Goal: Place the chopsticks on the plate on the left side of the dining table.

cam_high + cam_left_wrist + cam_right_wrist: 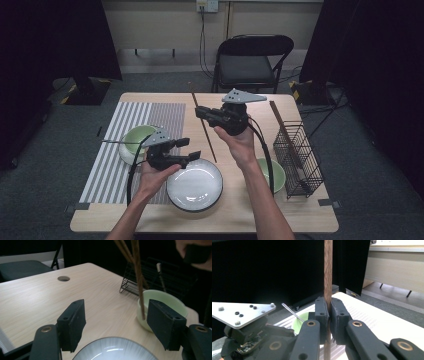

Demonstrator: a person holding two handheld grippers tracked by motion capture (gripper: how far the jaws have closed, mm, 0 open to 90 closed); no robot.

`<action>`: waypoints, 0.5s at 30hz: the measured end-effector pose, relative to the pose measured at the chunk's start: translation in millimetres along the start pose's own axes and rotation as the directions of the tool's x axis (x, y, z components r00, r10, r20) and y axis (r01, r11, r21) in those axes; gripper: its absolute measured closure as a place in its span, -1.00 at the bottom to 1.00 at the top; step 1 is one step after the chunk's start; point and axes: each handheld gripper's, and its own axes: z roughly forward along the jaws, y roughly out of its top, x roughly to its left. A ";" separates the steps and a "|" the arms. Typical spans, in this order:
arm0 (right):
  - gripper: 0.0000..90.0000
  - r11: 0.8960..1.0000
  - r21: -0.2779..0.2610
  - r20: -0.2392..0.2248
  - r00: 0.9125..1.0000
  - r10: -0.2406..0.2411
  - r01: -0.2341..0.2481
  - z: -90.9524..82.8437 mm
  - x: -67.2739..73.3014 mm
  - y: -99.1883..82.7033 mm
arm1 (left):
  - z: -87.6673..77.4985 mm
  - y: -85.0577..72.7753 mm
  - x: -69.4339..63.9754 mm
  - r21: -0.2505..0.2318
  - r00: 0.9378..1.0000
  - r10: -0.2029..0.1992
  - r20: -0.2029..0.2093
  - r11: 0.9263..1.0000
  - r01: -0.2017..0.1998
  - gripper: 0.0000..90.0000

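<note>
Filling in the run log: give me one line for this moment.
right gripper: shut on chopsticks | left gripper: open, nothing held, above plate

Straight ahead of me, top centre of the high view, a black folding chair stands on the grey carpet floor, pushed near the far edge of my pale wooden table. Behind it runs a beige wall with a socket at the very top, a cable dropping from it. Dark curtains close off the upper left and upper right corners. Light falls evenly from above, the edges staying dim.
</note>
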 end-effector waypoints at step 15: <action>0.88 1.000 -0.016 -0.045 0.999 0.003 -0.004 2.6 10.1 0.9 | 10.9 9.0 6.0 -0.003 0.999 0.002 -0.039 1.000 -0.002 -0.27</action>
